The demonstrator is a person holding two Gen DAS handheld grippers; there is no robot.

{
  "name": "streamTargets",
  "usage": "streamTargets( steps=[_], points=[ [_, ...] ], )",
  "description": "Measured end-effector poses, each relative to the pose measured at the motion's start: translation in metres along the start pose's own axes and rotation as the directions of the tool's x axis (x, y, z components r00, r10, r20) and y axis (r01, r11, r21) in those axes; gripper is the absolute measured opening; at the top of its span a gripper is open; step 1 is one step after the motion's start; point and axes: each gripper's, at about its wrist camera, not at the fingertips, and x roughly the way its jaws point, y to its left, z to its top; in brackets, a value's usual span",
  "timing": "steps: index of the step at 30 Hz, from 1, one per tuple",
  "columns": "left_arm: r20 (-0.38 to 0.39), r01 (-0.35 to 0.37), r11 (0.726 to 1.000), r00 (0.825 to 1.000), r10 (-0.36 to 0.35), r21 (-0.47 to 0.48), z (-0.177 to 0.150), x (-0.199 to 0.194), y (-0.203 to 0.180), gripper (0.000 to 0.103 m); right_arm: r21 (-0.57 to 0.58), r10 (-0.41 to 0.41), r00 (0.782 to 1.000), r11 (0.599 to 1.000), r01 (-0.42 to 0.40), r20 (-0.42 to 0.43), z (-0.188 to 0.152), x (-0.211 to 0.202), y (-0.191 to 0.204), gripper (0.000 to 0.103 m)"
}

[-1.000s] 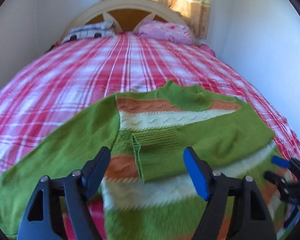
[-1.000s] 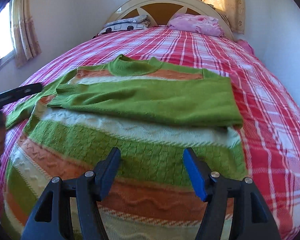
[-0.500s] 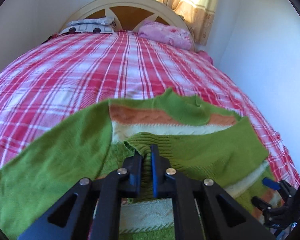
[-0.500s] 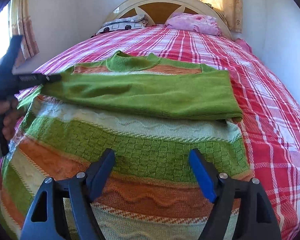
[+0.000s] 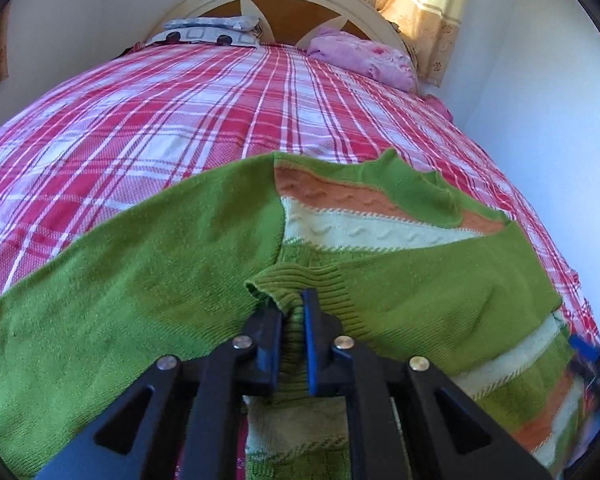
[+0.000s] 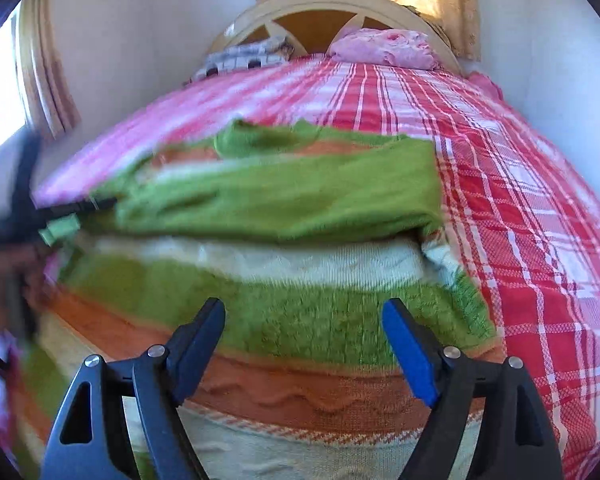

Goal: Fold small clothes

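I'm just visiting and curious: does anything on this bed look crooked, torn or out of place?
Nothing looks damaged or spilled. The striped sweater lies mid-fold on the plaid bedspread, one sleeve still stretched out sideways. The left gripper pinches the other sleeve's ribbed cuff, bunching it.

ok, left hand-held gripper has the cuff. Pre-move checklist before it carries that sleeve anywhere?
1. Left hand-held gripper shut on the ribbed sleeve cuff: ok; its jaws have just closed, with knit pinched between the pads.
2. Only the cuff caught, not the sweater body beneath: cannot tell.
3. Right hand-held gripper open, holding nothing: ok.
4. Right hand-held gripper clear of the folded sleeve: ok, it hovers over the lower stripes.
5. Other sleeve laid flat on the plaid bedspread: ok.
6. Right wrist view sharp enough to trust: not ok, its left side is blurred.
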Motion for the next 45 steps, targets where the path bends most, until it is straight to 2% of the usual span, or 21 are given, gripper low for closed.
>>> streamTargets(
  steps=[2,4,7,9,10,13,15,16,18,19,20,21,23,28,33,37,41,42,43,44,45],
  points=[
    [0.002,-0.008,1.000,1.000,0.008,0.008,-0.002,0.000,-0.002,0.011,-0.013,-0.024,0.999,1.000,0.025,0.042,0.022,-0.005,-0.002,0.081],
    [0.006,-0.017,1.000,1.000,0.017,0.017,-0.002,0.000,-0.004,0.011,-0.041,-0.032,0.998,0.999,0.034,0.045,0.039,0.003,-0.003,0.081],
    [0.013,-0.024,0.999,1.000,0.023,0.021,-0.004,-0.001,-0.004,0.012,-0.065,-0.027,0.999,0.998,0.025,-0.021,0.052,0.036,-0.010,0.081],
    [0.018,-0.026,0.999,0.999,0.026,0.019,-0.005,-0.002,-0.003,0.015,-0.053,-0.080,0.990,0.996,0.074,-0.114,0.047,0.060,-0.021,0.081],
    [0.020,-0.024,1.000,1.000,0.024,0.017,-0.005,-0.002,-0.003,0.016,-0.031,-0.069,0.984,0.997,0.065,-0.165,0.039,0.069,-0.027,0.081],
    [0.018,-0.020,1.000,1.000,0.020,0.010,-0.006,-0.001,-0.002,0.019,-0.073,-0.090,0.985,0.994,0.080,-0.148,0.032,0.063,-0.020,0.082],
    [0.015,-0.026,1.000,1.000,0.026,0.017,-0.006,0.000,-0.004,0.028,-0.076,-0.128,0.982,0.990,0.119,-0.138,0.035,0.056,-0.011,0.082],
    [0.022,-0.038,0.999,0.999,0.037,0.025,-0.006,-0.001,-0.006,0.031,-0.065,-0.116,0.985,0.992,0.109,-0.125,0.038,0.052,-0.004,0.082],
    [0.051,-0.053,0.998,0.997,0.051,0.028,-0.007,-0.009,-0.007,0.051,-0.076,-0.077,0.991,0.995,0.069,-0.105,0.046,0.049,0.012,0.082],
    [0.076,-0.053,0.998,0.996,0.052,0.020,-0.008,-0.016,-0.006,0.057,-0.108,-0.086,0.992,0.991,0.076,-0.090,0.048,0.050,0.025,0.082],
    [0.090,-0.060,0.998,0.994,0.058,0.012,-0.009,-0.021,-0.003,0.068,-0.137,-0.104,0.991,0.986,0.093,-0.080,0.048,0.052,0.035,0.082],
    [0.114,-0.073,0.997,0.991,0.072,0.002,-0.012,-0.031,0.000,0.071,-0.157,-0.112,0.989,0.983,0.096,-0.096,0.046,0.060,0.043,0.082],
    [0.132,-0.076,0.997,0.988,0.075,0.004,-0.016,-0.043,0.007,0.071,-0.145,-0.100,0.973,0.987,0.070,-0.209,0.037,0.082,0.044,0.082],
    [0.172,-0.145,0.988,0.976,0.133,0.058,-0.031,-0.079,0.034,0.073,-0.179,-0.116,0.975,0.980,0.081,-0.189,0.036,0.070,0.055,0.082],
    [0.180,-0.242,0.970,0.955,0.234,0.022,-0.045,-0.108,0.080,0.074,-0.217,-0.022,0.995,0.976,-0.001,-0.101,0.060,0.056,0.096,0.082],
    [0.182,-0.302,0.952,0.935,0.305,-0.047,-0.055,-0.131,0.119,0.075,-0.263,0.079,0.992,0.959,-0.102,-0.096,0.064,0.074,0.143,0.082],
    [0.154,-0.362,0.929,0.916,0.370,-0.079,-0.067,-0.146,0.151,0.079,-0.315,0.118,0.979,0.934,-0.167,-0.168,0.047,0.104,0.179,0.082],
    [0.143,-0.383,0.919,0.908,0.393,-0.092,-0.071,-0.150,0.162,0.079,-0.317,0.140,0.959,0.923,-0.216,-0.246,0.035,0.115,0.186,0.082],
    [0.135,-0.398,0.911,0.902,0.410,-0.105,-0.075,-0.154,0.173,0.079,-0.339,0.127,0.957,0.916,-0.214,-0.261,0.026,0.118,0.190,0.083],
    [0.123,-0.415,0.902,0.895,0.429,-0.122,-0.079,-0.159,0.186,0.079,-0.409,0.086,0.972,0.896,-0.172,-0.220,0.016,0.112,0.198,0.083],
    [0.115,-0.428,0.894,0.889,0.443,-0.134,-0.082,-0.163,0.194,0.079,-0.464,0.064,0.976,0.872,-0.156,-0.209,0.007,0.108,0.205,0.083]
  ],
)
